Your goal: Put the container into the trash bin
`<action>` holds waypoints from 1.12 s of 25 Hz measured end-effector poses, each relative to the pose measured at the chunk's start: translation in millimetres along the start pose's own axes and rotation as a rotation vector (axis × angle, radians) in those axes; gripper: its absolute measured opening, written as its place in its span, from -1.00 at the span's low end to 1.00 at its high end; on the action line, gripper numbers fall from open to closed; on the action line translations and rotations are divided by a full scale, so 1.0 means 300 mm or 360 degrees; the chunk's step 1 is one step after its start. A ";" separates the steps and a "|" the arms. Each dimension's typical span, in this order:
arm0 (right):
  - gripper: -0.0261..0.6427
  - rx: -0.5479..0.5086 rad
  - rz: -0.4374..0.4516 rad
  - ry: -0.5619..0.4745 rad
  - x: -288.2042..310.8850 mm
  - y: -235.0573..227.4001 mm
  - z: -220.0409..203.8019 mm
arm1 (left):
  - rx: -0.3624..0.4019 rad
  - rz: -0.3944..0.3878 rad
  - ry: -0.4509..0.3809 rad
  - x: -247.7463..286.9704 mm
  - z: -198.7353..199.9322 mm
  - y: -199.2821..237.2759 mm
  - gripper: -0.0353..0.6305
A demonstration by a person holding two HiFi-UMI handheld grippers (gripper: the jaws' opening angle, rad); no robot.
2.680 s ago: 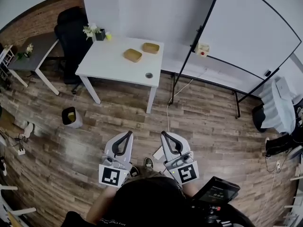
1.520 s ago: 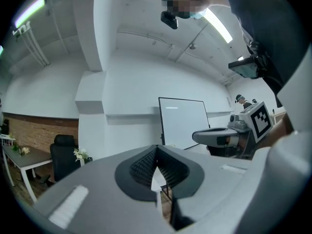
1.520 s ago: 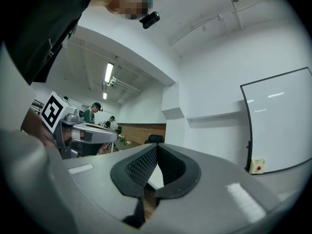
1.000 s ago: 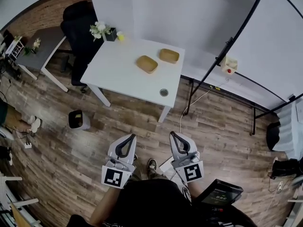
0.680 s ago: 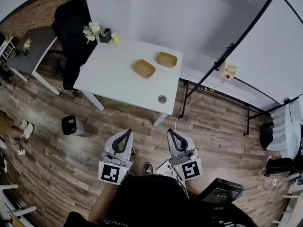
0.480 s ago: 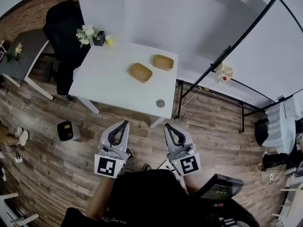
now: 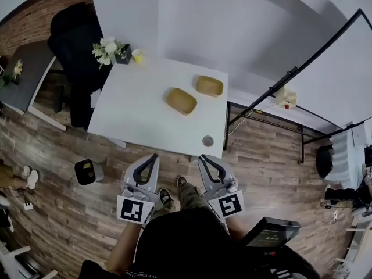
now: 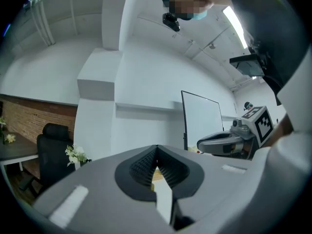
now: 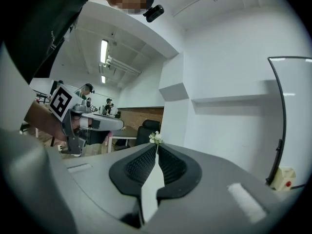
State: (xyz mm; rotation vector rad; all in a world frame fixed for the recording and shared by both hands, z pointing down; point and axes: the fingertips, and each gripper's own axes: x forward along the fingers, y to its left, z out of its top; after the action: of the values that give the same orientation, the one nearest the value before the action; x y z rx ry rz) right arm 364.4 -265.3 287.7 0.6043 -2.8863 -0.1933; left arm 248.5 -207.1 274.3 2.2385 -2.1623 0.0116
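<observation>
Brown shallow oval container [image 7: 181, 100] lying on white table [image 7: 133, 121], twin container [image 7: 209, 86] just beyond, long axis slanted across the view. Ahead and between both grippers, seemingly nearer right gripper [image 7: 202, 158]: jaws opening, nothing between. Left gripper [image 7: 152, 157] pressed together, empty. Black trash bin [image 7: 88, 171] on floor, leftward.

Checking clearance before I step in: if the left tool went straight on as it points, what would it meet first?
Likely the near edge of the table; if the left tool rides above the top, then the nearer container. Height is hard to judge.
</observation>
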 end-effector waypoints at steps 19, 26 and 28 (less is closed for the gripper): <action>-0.80 0.0037 0.0157 -0.0072 0.540 -0.445 -0.081 | 0.0079 0.0151 -0.0035 0.570 0.011 0.301 -0.89; -0.75 -0.0092 0.0196 0.0109 0.641 -0.498 -0.189 | 0.0057 0.0063 0.0033 0.624 -0.042 0.327 -0.89; -0.74 -0.0188 0.0251 0.0146 0.676 -0.507 -0.236 | 0.0059 0.0080 0.0035 0.614 -0.036 0.340 -0.89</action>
State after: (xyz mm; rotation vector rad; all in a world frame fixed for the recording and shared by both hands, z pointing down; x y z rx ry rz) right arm 254.9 -492.5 362.9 0.3535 -2.7933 -0.3024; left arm 153.1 -394.3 291.6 2.1920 -2.2250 0.0776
